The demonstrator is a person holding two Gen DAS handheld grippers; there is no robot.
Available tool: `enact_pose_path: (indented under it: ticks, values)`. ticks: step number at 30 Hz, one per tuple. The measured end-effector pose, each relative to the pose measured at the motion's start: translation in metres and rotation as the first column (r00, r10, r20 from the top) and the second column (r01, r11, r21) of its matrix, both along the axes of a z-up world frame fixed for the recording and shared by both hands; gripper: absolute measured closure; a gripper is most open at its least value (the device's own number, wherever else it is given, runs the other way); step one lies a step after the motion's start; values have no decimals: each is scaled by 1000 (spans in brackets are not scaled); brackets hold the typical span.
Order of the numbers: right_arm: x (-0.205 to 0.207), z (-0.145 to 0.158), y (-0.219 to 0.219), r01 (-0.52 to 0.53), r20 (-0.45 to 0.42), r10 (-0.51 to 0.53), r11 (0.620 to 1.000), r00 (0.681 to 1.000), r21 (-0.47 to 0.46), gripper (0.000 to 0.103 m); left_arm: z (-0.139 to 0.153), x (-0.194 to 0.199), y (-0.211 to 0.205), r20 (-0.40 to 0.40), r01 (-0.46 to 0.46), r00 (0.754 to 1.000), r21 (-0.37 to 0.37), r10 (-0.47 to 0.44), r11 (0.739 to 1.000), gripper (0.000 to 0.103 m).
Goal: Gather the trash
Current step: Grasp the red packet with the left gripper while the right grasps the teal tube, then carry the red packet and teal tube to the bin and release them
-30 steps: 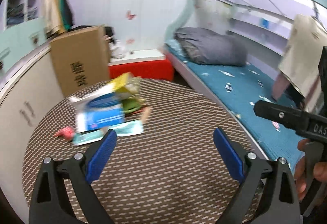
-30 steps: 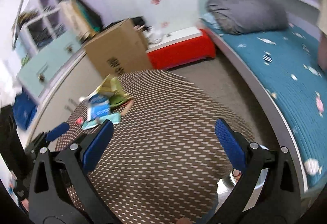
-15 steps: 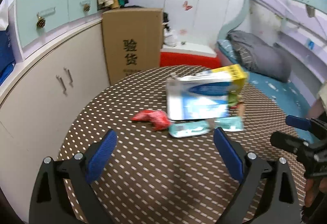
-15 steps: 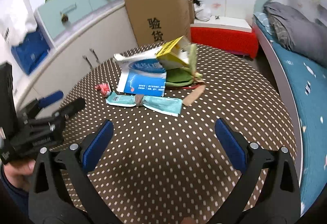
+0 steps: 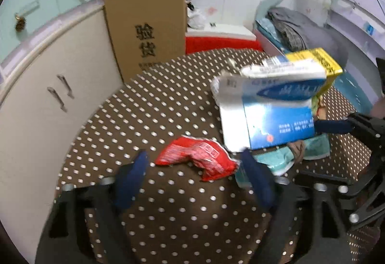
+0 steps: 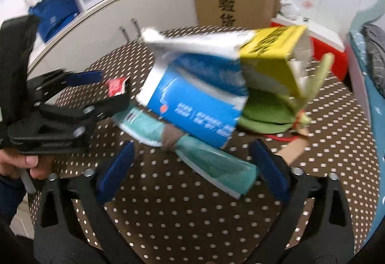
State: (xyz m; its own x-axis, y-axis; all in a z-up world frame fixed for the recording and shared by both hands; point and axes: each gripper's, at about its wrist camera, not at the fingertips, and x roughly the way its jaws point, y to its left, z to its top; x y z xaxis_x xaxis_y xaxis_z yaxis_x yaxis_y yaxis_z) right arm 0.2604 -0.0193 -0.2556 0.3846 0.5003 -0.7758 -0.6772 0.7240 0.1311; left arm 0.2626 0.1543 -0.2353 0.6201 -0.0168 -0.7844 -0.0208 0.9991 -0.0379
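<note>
On the dotted tabletop (image 5: 168,107) lies the trash. The left hand-held gripper (image 5: 195,174) is closing, not yet touching the red wrapper (image 5: 199,155) between its jaws; the right hand-held gripper (image 6: 192,167) narrows over the teal packet (image 6: 211,162), beside the blue-and-white box (image 6: 199,100)

Glossy red foil wrapper (image 5: 199,155), shiny blue cardboard box (image 6: 195,100), matt dotted tablecloth (image 5: 168,119), plain corrugated carton (image 5: 146,30)
</note>
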Motion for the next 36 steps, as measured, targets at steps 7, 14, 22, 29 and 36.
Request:
enact_pose_path:
  ticks: [7,14,22,29,36]
  values:
    - [-39,6,14,-141,-40,141,990,989,-3,56,-2,-15,-3,19,29,999,-15,-29,999,49]
    - [-51,7,26,-125,20,126,991,992,-50,78,-2,-29,7,20,14,1000,-45,-13,999,59]
    - [-88,7,-26,-14,3,14,1000,1000,3,81,-2,-55,9,22,5,1000,-109,-3,994,68]
    - [-118,16,-90,128,-11,-128,988,992,91,81,5,-91,-11,44,30,999,-132,-24,991,69]
    - [-133,14,-128,211,-29,-209,973,977,95,81,12,-120,-53,54,94,995,-141,-87,985,69]
